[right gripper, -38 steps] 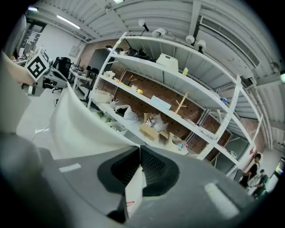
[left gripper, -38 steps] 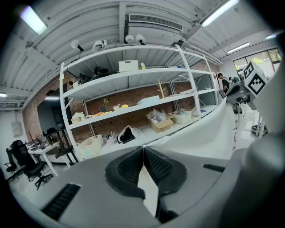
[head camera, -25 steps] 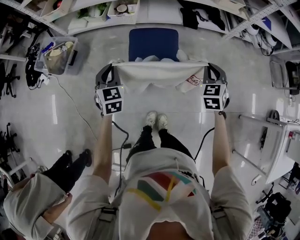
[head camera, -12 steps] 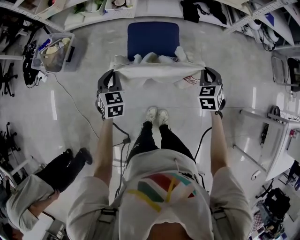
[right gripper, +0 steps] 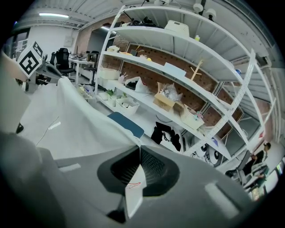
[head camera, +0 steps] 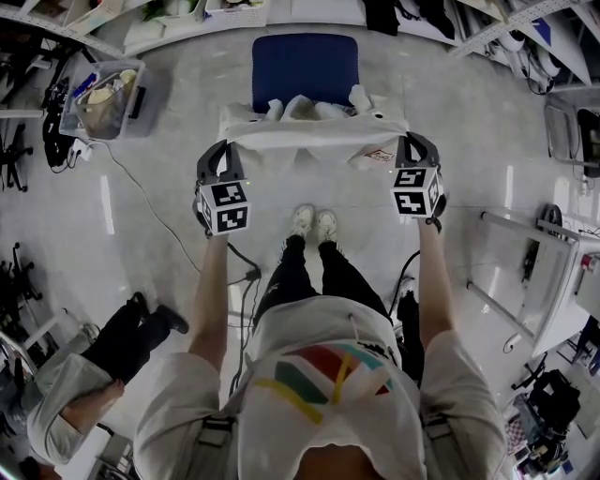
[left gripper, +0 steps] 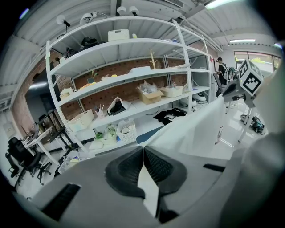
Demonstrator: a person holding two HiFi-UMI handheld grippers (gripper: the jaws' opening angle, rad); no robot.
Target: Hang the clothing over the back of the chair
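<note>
While a person stood facing the blue chair [head camera: 305, 67], the left gripper [head camera: 217, 155] and right gripper [head camera: 413, 148] each had jaws clamped on the white garment [head camera: 309, 139], stretched between them at the chair's near edge.

Glossy pale floor [head camera: 56, 234] mirroring lamps; tall white shelving racks [left gripper: 133, 75] against a brick wall [left gripper: 129, 91], ceiling strip lights [left gripper: 218, 3], a bright window [left gripper: 257, 59] beyond

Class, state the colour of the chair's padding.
Dark blue padded chair, clearest in the head view.
</note>
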